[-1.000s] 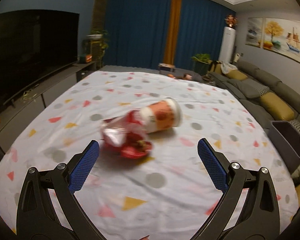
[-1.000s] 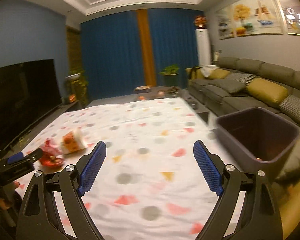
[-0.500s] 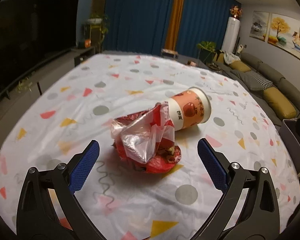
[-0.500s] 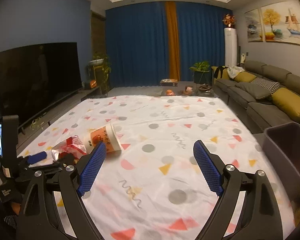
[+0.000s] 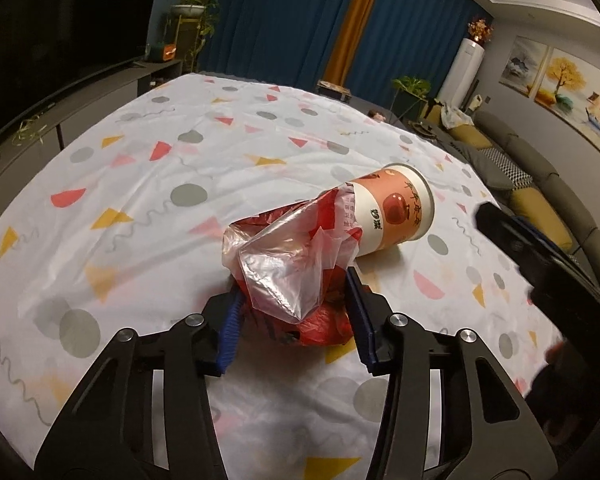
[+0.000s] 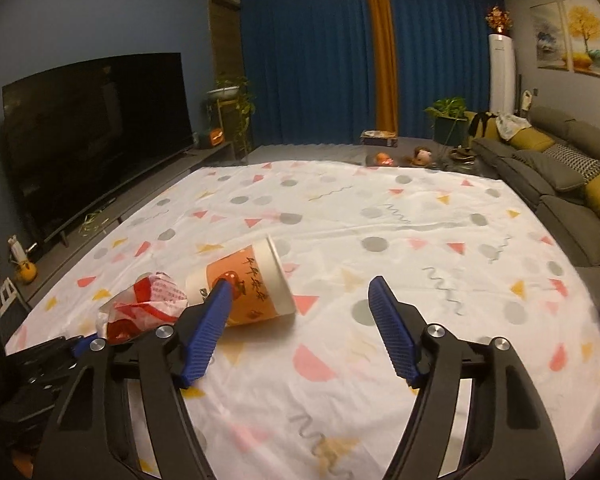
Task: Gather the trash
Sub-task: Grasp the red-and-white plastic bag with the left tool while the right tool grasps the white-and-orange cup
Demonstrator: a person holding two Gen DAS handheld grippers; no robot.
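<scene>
Left wrist view: I see the crumpled plastic bag [image 5: 296,268] on the patterned surface [image 5: 140,184], touching a tipped paper cup [image 5: 392,212]. My left claw [image 5: 294,312] is clamped on the bag. My right claw [image 6: 300,320] stands apart beside the cup.

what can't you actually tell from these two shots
- Left wrist view: whether the left gripper truly pinches the plastic bag; the bag covers the fingertips.
- Left wrist view: the dark right gripper at the right edge is blurred.
- Right wrist view: the paper cup is partly hidden by a finger.
</scene>
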